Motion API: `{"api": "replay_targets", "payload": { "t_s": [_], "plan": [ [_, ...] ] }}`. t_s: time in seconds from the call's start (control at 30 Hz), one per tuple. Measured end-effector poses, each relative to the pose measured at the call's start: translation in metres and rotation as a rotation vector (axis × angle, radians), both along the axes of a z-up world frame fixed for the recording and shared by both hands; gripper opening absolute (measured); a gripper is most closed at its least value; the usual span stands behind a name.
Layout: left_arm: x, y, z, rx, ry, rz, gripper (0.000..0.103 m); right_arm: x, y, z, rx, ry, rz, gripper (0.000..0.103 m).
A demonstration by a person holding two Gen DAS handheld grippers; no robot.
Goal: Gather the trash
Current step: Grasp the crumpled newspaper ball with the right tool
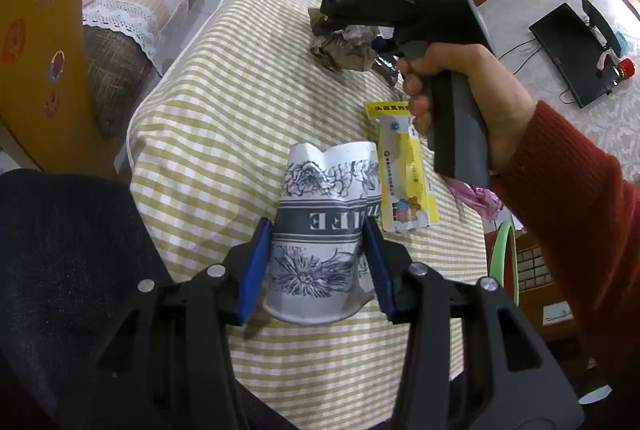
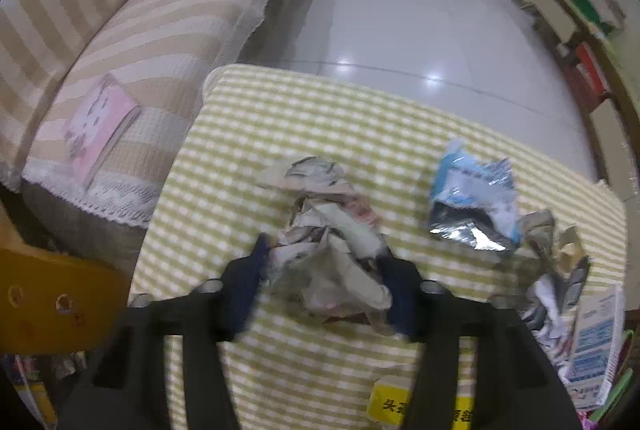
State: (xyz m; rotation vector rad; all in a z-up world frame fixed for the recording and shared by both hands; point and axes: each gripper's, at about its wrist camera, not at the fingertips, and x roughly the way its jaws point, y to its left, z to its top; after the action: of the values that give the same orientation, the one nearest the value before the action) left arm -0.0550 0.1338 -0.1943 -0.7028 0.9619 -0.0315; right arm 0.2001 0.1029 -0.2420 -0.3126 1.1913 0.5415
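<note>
The right wrist view is blurred throughout, so print and fine texture cannot be read. The crumpled paper wad (image 2: 332, 262) hides the inner faces of the right claw (image 2: 326, 284), and its underside is out of sight. A yellow packet (image 2: 386, 406) is cut off by the bottom edge and partly covered by the claw's frame. A printed box (image 2: 596, 346) runs off the right edge, its lettering too blurred to read. In the left wrist view, the paper cup (image 1: 324, 226) hides the inner faces of the left claw (image 1: 318, 270); its lettering is partly covered. The right hand (image 1: 460, 90) covers part of the counter (image 1: 208, 134). A pink bag (image 1: 478, 198) is mostly hidden behind the handle.
</note>
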Motion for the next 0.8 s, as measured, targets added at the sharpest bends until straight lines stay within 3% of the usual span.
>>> {"api": "replay_targets", "payload": {
  "t_s": [0.33, 0.57, 0.8],
  "plan": [
    [0.003, -0.005, 0.001, 0.032, 0.018, -0.010, 0.044, -0.056, -0.071, 0.066, 0.219, -0.029, 0.035, 0.043],
    [0.007, -0.015, 0.002, 0.083, 0.037, -0.041, 0.044, -0.108, -0.134, 0.085, 0.228, -0.064, 0.003, 0.044],
    [0.012, -0.029, 0.005, 0.164, 0.066, -0.085, 0.044, -0.159, -0.201, 0.089, 0.266, -0.089, -0.136, 0.044]
  ]
}}
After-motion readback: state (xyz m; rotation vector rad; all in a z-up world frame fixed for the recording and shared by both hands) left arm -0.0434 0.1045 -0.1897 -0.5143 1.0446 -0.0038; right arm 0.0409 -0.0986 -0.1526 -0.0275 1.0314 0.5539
